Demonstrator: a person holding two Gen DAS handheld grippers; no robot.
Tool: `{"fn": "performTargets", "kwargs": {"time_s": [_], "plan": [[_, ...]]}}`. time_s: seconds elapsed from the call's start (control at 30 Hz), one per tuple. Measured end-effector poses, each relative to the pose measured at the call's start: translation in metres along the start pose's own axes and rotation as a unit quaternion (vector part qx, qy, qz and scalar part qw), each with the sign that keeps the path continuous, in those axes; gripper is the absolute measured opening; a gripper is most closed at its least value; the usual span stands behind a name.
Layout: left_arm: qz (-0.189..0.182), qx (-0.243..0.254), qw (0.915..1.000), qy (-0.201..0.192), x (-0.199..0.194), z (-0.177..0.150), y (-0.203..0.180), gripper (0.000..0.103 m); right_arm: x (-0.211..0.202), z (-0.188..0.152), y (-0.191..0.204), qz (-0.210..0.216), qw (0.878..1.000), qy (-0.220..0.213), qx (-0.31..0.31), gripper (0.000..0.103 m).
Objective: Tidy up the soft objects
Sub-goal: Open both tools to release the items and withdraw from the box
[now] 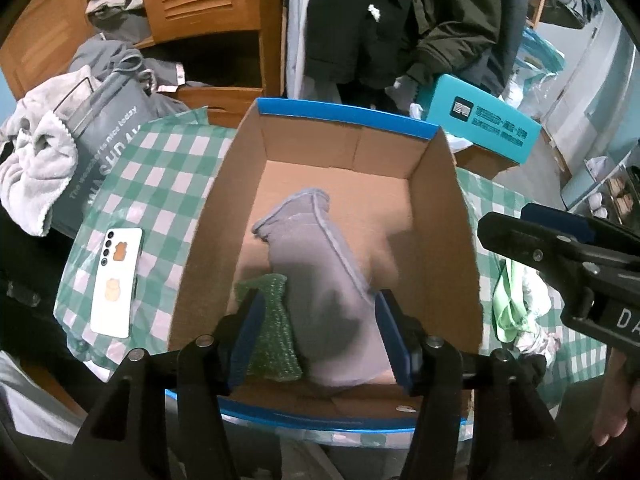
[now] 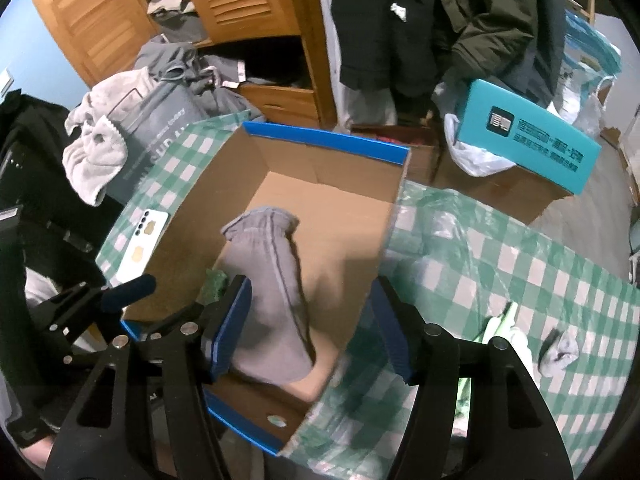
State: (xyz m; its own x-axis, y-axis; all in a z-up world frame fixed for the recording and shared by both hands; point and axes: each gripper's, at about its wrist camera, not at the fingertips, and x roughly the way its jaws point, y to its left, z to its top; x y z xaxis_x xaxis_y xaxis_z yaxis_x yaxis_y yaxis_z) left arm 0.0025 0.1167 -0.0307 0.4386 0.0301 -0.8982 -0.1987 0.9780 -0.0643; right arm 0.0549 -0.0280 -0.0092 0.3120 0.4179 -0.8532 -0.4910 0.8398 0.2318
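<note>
Cluttered wardrobe behind, checked tabletop [image 2: 500,256] below. I hover both tongs, left [image 1: 318,340] and right [image 2: 310,328], spread wide over the cardboard box [image 1: 448,208] holding the grey sock [image 1: 316,264]. Next I fetch the loose sock [image 2: 562,350].

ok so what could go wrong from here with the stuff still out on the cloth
The phone lies close beside the cardboard box; a swing of the open left gripper could knock it. The small grey sock and green cloth sit on loose plastic sheeting, which may bunch up in the right gripper.
</note>
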Motion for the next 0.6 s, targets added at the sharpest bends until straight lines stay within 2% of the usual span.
{"fn": "performTargets", "kwargs": {"time_s": [0.6], "plan": [[-0.009, 0.058, 0.9982, 0.013, 0.003, -0.008, -0.052, 0.058, -0.017, -0.024, -0.045, -0.020, 1.000, -0.001, 0.017, 0.069]]}}
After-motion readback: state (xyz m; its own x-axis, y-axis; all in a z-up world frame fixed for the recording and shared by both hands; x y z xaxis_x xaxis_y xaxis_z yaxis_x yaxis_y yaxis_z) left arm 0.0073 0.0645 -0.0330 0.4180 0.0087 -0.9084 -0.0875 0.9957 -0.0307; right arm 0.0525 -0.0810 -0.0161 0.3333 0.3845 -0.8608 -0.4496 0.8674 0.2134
